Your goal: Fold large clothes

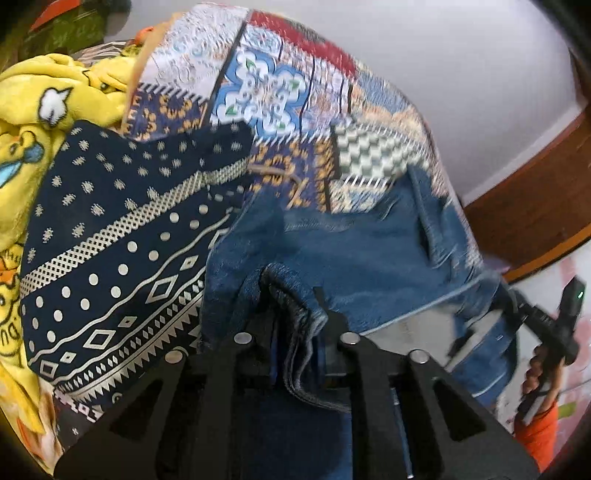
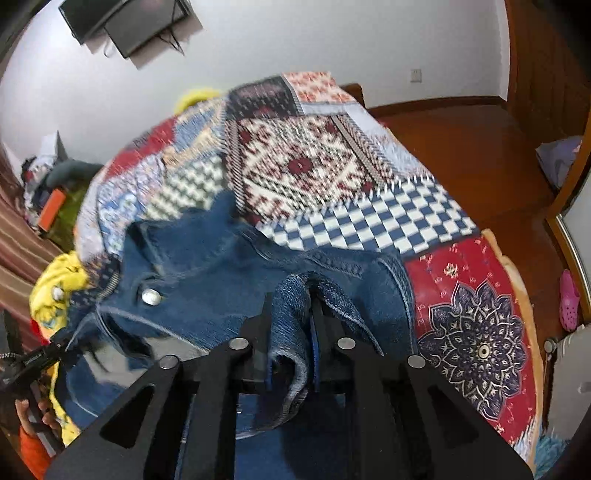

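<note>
A blue denim jacket [image 1: 354,251] lies over the patchwork bedspread [image 1: 266,92]. My left gripper [image 1: 295,325] is shut on a bunched fold of the denim, which hangs between its fingers. In the right wrist view the same denim jacket [image 2: 207,266], with a metal button [image 2: 150,296], spreads across the bedspread [image 2: 303,166]. My right gripper [image 2: 291,317] is shut on another fold of the denim. The right gripper also shows at the right edge of the left wrist view [image 1: 554,332], in the person's hand.
A navy patterned garment [image 1: 110,236] and a yellow cartoon-print cloth [image 1: 40,103] lie piled to the left of the jacket. Wooden floor [image 2: 461,147] and a pink shoe [image 2: 569,299] lie right of the bed. A screen [image 2: 129,22] hangs on the white wall.
</note>
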`<action>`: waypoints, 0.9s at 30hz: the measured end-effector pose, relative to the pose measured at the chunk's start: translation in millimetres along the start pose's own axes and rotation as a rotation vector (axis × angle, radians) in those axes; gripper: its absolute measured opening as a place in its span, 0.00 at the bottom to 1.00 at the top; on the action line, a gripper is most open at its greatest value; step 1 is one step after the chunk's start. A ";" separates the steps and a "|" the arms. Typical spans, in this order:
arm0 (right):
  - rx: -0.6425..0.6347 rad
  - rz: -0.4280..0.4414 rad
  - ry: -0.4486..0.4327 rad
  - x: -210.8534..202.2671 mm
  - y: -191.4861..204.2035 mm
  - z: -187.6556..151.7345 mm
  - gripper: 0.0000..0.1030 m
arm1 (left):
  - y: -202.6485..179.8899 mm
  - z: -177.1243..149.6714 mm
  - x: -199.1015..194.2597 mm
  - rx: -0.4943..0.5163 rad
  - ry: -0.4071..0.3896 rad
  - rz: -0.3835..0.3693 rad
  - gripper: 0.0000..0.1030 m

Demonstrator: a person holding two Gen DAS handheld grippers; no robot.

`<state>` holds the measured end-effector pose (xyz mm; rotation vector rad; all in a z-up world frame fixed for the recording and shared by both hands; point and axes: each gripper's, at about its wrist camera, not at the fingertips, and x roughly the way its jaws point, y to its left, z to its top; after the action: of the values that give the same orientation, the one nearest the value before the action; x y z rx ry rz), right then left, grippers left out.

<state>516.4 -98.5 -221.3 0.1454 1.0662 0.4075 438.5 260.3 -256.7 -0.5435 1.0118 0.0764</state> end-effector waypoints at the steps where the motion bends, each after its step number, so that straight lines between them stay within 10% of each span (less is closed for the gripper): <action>1: 0.001 0.005 0.009 3.3 -3.0 -0.3 0.18 | -1.9 -1.3 -0.4 0.018 -0.001 0.005 0.16; 8: 0.049 0.011 0.061 -14.8 -17.0 -0.6 0.44 | -40.7 -12.7 -37.4 0.210 -0.024 0.166 0.32; 12: -0.013 -0.033 -0.014 -55.1 -16.0 -10.3 0.52 | -63.2 -25.4 -76.8 0.317 -0.152 0.274 0.66; 27: -0.253 0.010 0.025 -73.8 30.5 -98.0 0.55 | -126.0 -116.5 -67.3 0.438 -0.081 0.180 0.83</action>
<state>392.4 -107.3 -198.6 -0.0799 1.0295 0.5506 349.5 109.5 -199.3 -0.0493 0.9603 0.0344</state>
